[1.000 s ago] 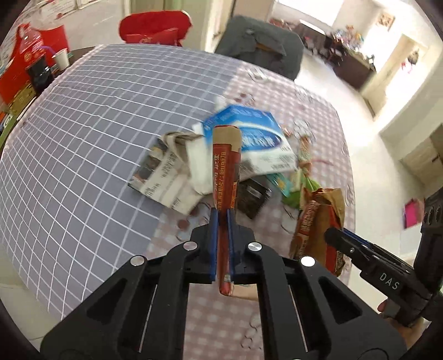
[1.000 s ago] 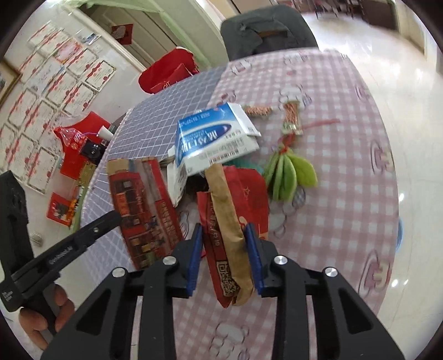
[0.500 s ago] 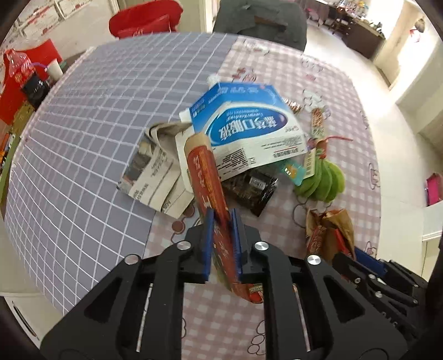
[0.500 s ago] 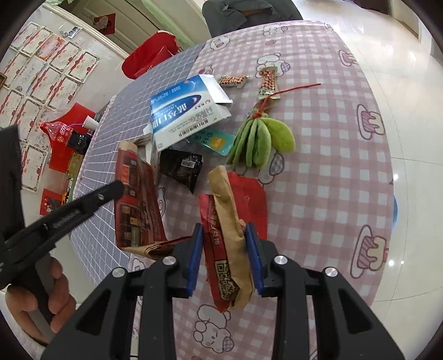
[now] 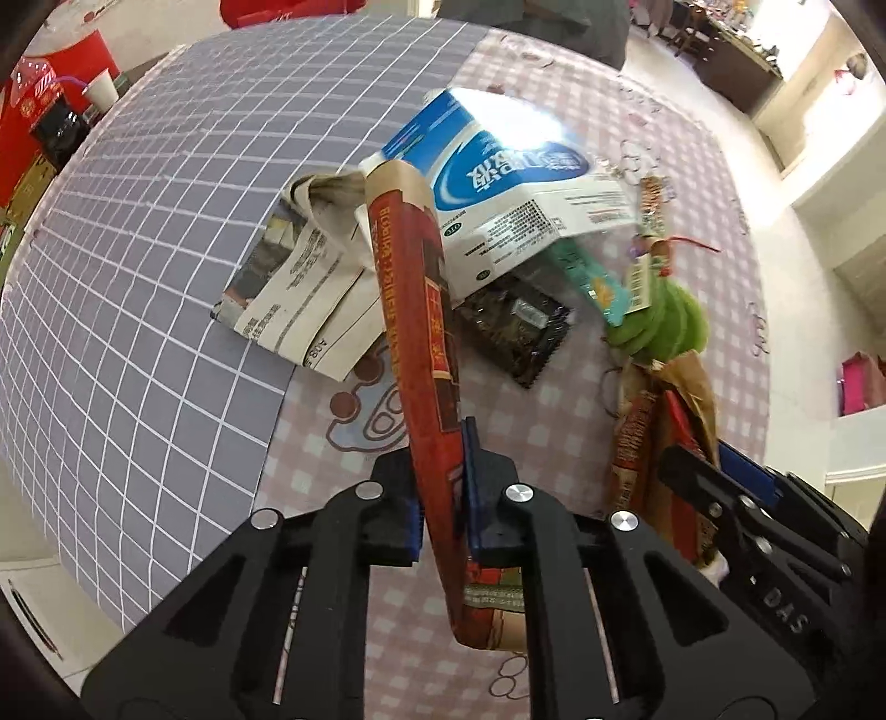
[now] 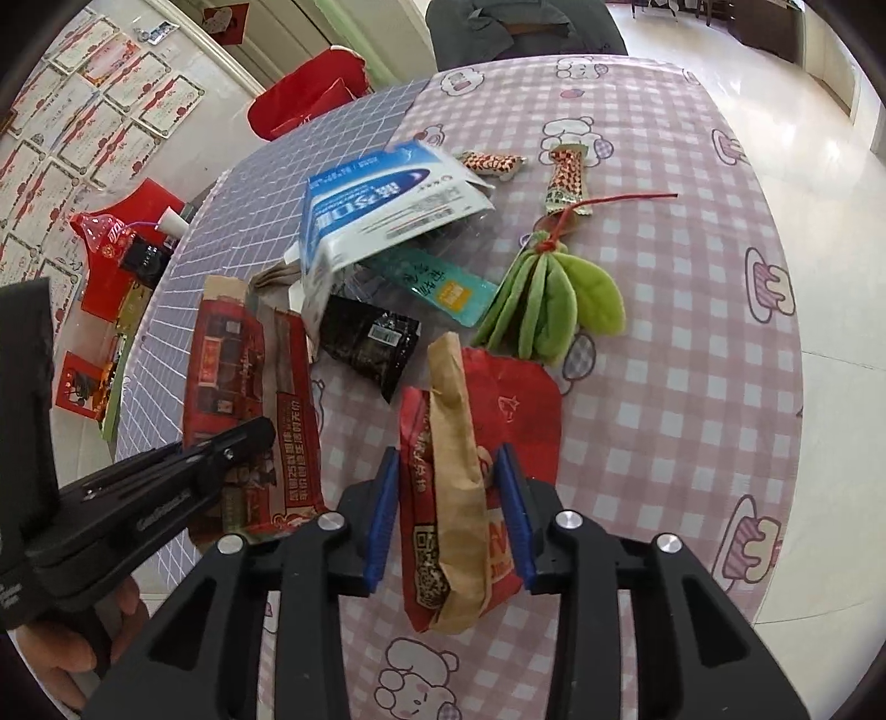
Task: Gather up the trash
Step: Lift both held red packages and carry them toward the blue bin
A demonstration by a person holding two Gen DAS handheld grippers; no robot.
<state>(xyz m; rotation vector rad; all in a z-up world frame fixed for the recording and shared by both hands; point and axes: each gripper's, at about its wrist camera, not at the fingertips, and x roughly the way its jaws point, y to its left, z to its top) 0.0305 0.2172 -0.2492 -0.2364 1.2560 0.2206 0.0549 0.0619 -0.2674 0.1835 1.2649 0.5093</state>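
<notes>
Setting: home, dining/living room. Round table (image 6: 692, 232) under pink checked cloth with cartoon bears, grey grid mat (image 5: 138, 249) over its left part. Grey upholstered chair (image 6: 520, 25) at table's far edge, red chair (image 6: 310, 99) beside it. Wall left of table papered with framed certificates (image 6: 94, 111). Glossy pale tiled floor (image 6: 803, 111) right of table; open doorways beyond.

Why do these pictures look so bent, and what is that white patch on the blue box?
Both wrist views are fisheye, so the table bulges and its grid lines curve. In the left wrist view, glare from the bright room washes out the top of the blue box; in the right wrist view the same box reads clearly, while the floor beyond is overexposed.
</notes>
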